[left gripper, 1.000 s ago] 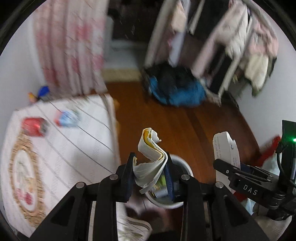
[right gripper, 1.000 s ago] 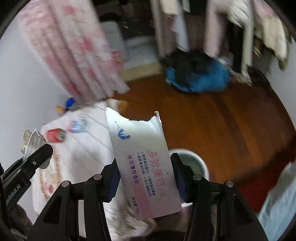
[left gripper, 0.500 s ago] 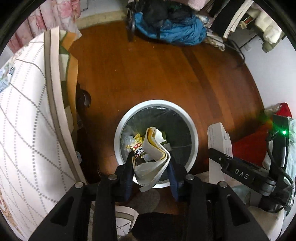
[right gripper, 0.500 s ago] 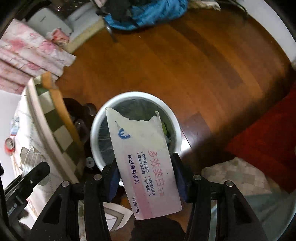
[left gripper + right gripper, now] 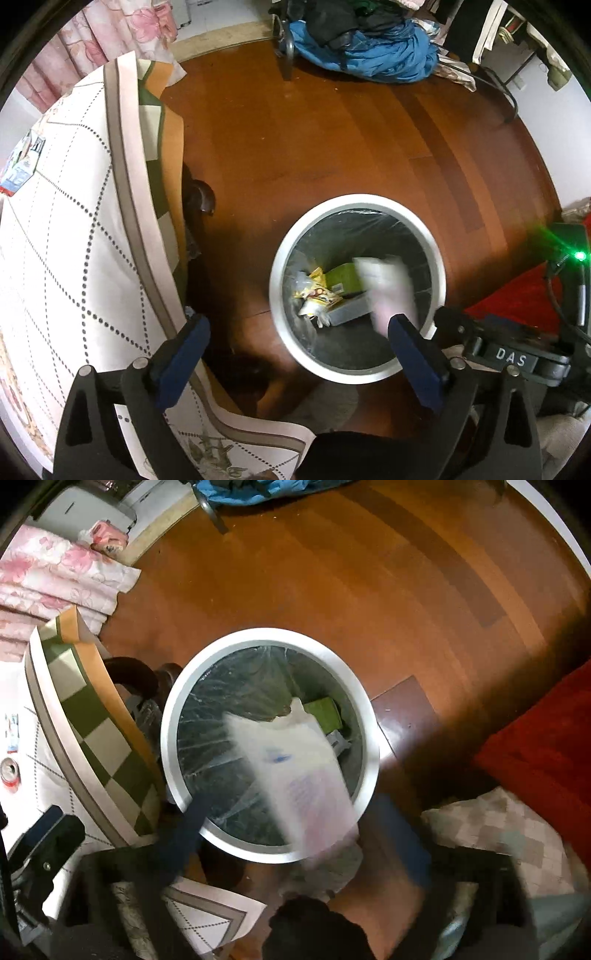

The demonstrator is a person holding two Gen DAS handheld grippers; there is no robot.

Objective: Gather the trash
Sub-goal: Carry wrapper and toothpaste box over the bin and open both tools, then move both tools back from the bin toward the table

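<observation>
Our left gripper was spread wide and held nothing. Our right gripper was spread too, blurry. The white box was blurred and loose between its fingers, over the white bin. Wrappers lay in the bin, beside the table cloth.

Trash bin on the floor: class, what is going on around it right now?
A person is tidying up, holding both tools above the white trash bin. The left tool is open with nothing between its fingers. The right tool is open too, and the torn toothpaste box, blurred, is dropping toward the bin. A soda can lies on the bedspread.
</observation>
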